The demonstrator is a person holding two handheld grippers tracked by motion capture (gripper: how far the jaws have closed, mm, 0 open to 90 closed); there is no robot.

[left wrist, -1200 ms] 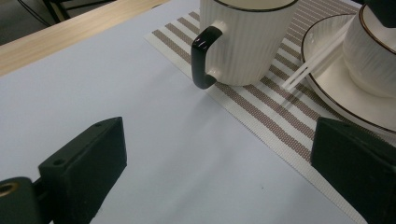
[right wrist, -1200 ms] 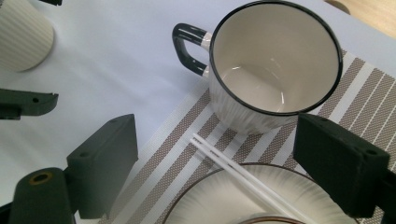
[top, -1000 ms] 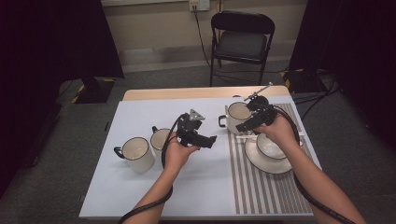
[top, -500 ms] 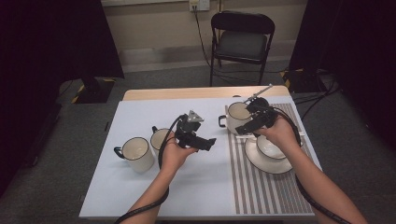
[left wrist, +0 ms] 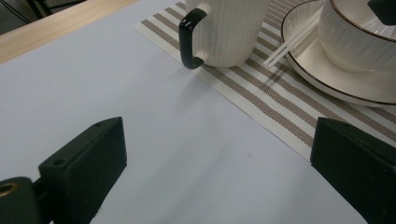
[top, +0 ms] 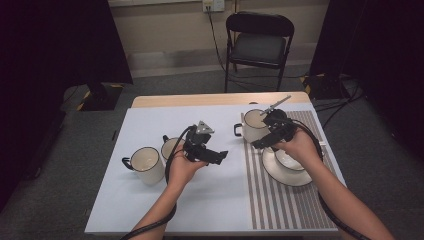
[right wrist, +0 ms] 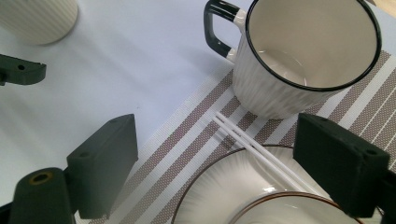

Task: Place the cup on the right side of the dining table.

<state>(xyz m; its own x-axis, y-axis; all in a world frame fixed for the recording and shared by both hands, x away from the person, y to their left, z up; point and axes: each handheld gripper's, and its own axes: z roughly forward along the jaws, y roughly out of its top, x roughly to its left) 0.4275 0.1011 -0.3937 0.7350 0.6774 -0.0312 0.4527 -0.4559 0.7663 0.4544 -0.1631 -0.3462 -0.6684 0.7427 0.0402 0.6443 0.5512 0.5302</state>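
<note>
2 white chopsticks [right wrist: 261, 147] lie untouched, so the pick-up that the right gripper [right wrist: 224, 154] seems set for has not begun: judging by its hover just above them, the descent, the closing and the lift are all left. Its jaws stand wide apart, holding nothing, one on each side of the pair. The chopsticks rest side by side with their far ends on the striped placemat [right wrist: 187, 135] near the foot of the black-rimmed mug [right wrist: 299, 56] and their near ends over the rim of the saucer [right wrist: 210, 196] (beside the bowl it carries). Their long axis runs diagonally from the mug's base toward the bowl. The left gripper [top: 212, 152] waits over the bare table [top: 150, 130], jaws also spread and empty.
</note>
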